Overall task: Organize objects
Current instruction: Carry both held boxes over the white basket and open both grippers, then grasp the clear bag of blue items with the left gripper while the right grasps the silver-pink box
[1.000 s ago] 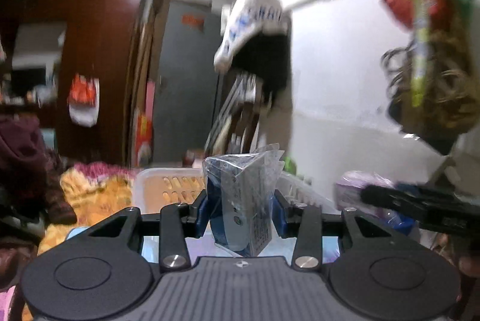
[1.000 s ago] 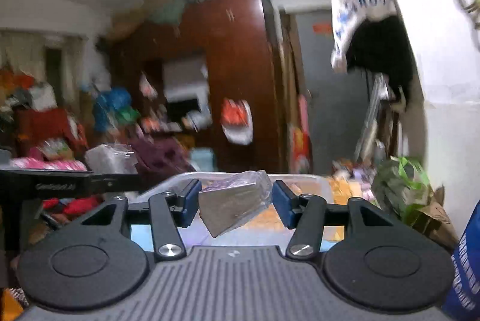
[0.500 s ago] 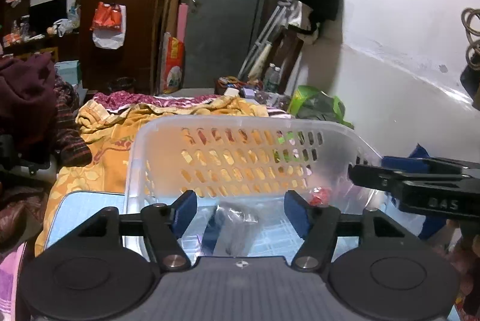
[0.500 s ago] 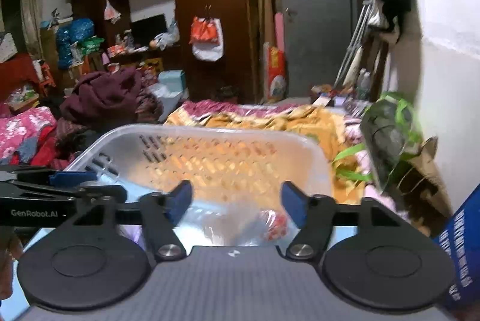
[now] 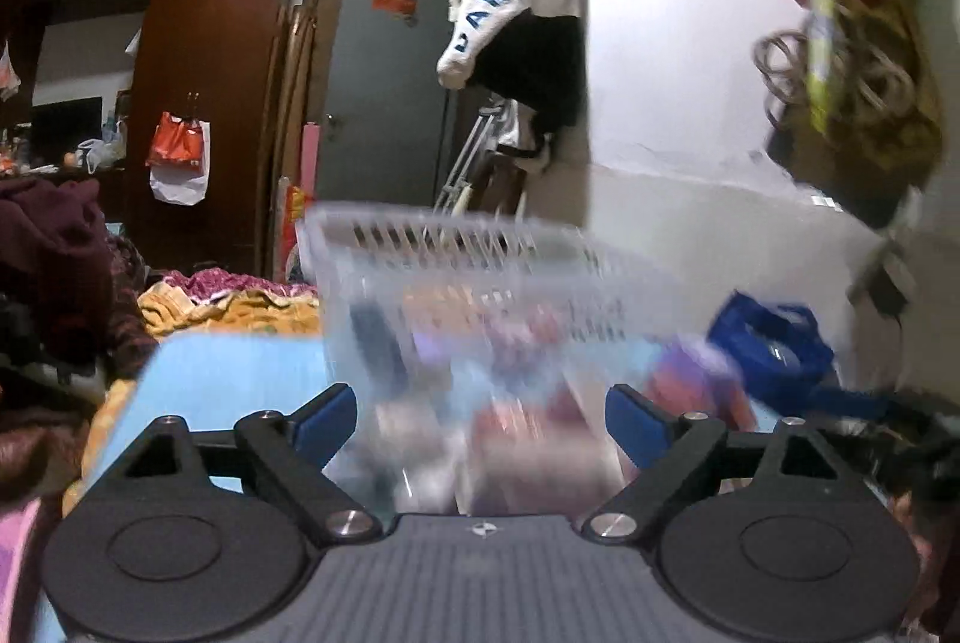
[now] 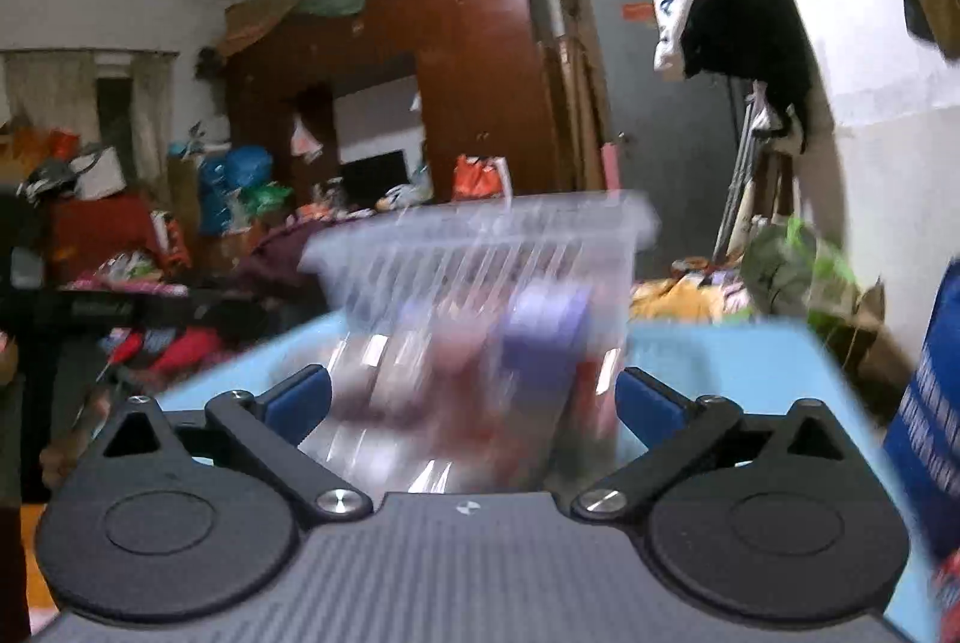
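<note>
Left gripper (image 5: 480, 418): jaws spread wide, nothing pinched between the blue pads (image 5: 321, 424). Right gripper (image 6: 474, 403): same, jaws spread, nothing held.

A translucent slotted basket (image 5: 456, 235) is seen directly ahead of both grippers, set on the light-blue table surface (image 5: 240, 361). It is heavily motion-blurred. Packets are visible through its wall: reddish and purple shapes (image 6: 540, 319), not identifiable further.

A blue bag (image 5: 774, 349) is seen just right of the basket in the left view.

Behind: yellow bedding (image 5: 252, 310), a dark wooden wardrobe (image 6: 474, 78), a grey door (image 5: 384, 84), and a white-and-black garment (image 5: 516, 42) hung on the wall.
</note>
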